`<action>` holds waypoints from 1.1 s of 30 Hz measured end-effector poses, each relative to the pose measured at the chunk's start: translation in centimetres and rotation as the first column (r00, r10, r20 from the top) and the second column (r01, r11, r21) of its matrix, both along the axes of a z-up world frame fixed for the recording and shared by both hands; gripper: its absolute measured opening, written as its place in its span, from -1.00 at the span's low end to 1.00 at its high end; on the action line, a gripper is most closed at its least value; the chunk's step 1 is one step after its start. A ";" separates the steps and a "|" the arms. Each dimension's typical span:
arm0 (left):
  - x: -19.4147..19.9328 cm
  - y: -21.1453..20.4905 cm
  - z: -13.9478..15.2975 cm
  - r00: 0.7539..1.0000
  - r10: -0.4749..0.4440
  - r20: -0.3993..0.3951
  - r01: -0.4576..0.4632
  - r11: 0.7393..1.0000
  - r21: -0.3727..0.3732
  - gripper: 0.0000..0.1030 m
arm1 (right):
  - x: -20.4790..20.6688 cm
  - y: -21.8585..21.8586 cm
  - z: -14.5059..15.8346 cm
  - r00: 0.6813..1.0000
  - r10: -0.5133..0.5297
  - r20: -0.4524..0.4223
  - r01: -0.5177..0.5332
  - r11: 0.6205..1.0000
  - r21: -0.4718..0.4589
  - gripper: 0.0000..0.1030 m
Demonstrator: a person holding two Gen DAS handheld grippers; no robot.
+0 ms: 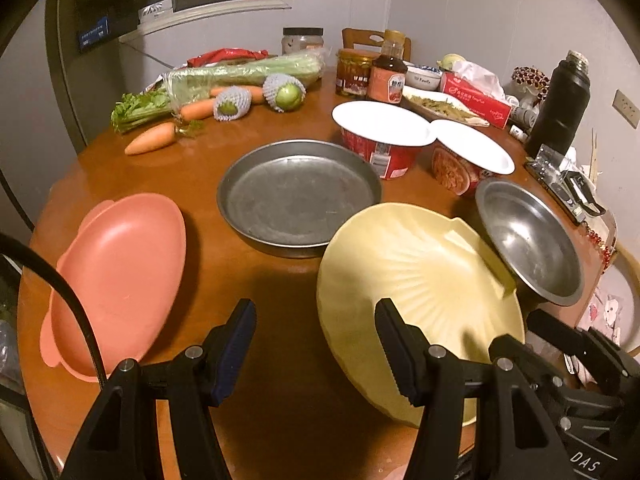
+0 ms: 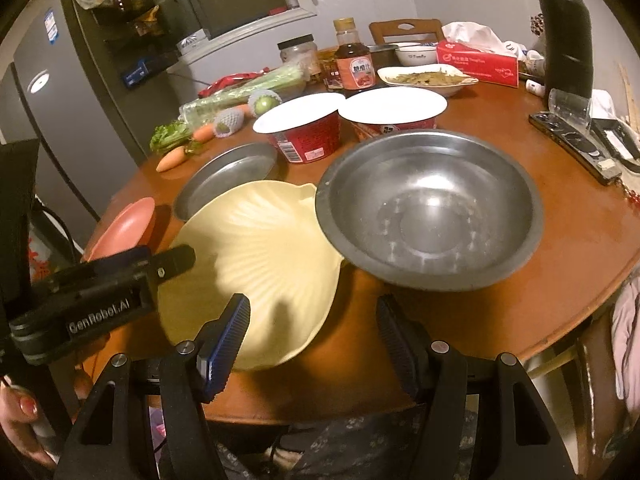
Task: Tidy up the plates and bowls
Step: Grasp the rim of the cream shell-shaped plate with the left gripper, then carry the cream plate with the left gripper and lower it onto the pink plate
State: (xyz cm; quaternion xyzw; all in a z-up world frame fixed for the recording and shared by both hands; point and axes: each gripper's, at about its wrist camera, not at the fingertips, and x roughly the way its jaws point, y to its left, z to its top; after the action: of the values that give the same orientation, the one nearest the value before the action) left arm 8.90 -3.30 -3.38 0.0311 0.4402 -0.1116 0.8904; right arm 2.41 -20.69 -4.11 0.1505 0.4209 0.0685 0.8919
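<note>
On the round wooden table lie a pink plate (image 1: 120, 276) at the left, a shallow metal pan (image 1: 298, 196) in the middle, a yellow shell-shaped plate (image 1: 420, 292) and a steel bowl (image 1: 528, 240) at the right. The bowl's (image 2: 428, 208) rim overlaps the yellow plate's (image 2: 256, 256) right edge. My left gripper (image 1: 316, 344) hangs open over bare table between the pink and yellow plates, its right finger over the yellow plate's near rim. Over the near table edge my right gripper (image 2: 312, 336) stands open and holds nothing, in front of the bowl.
Two red noodle cups (image 1: 380, 140) with white lids stand behind the pan. Carrots (image 1: 150, 140), celery, netted fruit, jars, a sauce bottle (image 1: 388, 72), a tissue box (image 1: 476, 100) and a black flask (image 1: 560, 108) crowd the back. A fridge (image 2: 52, 92) stands at the left.
</note>
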 end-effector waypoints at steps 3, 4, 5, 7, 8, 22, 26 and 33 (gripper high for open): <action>0.2 -0.1 -0.3 1.000 0.004 -0.007 -0.004 1.000 -0.011 0.19 | 0.5 0.1 -0.2 1.000 0.010 0.016 -0.009 1.000 -0.020 0.31; 0.3 -0.2 -0.5 1.000 0.006 -0.009 -0.006 1.000 -0.007 0.19 | 0.6 0.2 -0.2 1.000 0.013 0.028 -0.012 0.999 -0.034 0.30; 0.3 -0.3 -0.5 1.000 0.006 -0.010 -0.006 1.000 -0.002 0.19 | 0.7 0.3 -0.3 0.999 0.017 0.033 -0.016 0.999 -0.042 0.23; 0.5 -0.5 -0.8 1.000 0.010 -0.021 -0.010 1.000 0.008 0.19 | 1.1 0.6 -0.5 0.999 0.034 0.035 -0.032 0.998 -0.057 0.20; 0.5 -0.6 -0.9 1.000 0.010 -0.023 -0.009 1.000 0.010 0.19 | 1.3 0.8 -0.5 0.998 0.042 0.039 -0.039 0.997 -0.070 0.18; -0.4 -1.0 -0.8 0.999 -0.030 -0.028 0.029 0.999 -0.028 -0.12 | 1.2 2.3 -0.6 0.992 0.109 0.060 -0.102 0.990 -0.099 -0.11; -0.7 -0.6 -0.4 0.999 -0.023 -0.022 0.022 0.999 -0.031 -0.12 | 1.0 2.6 -0.2 0.991 0.114 0.064 -0.108 0.990 -0.090 -0.11; -1.8 1.0 0.7 1.000 0.014 0.001 -0.014 0.999 -0.043 -0.12 | 0.5 3.8 0.8 0.986 0.144 0.080 -0.136 0.986 -0.098 -0.11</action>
State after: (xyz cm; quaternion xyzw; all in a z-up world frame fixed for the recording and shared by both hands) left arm 7.15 -2.26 -2.71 0.0090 0.4373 -0.1149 0.8919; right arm 2.91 -16.91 -3.30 0.0763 0.3939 0.1179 0.9084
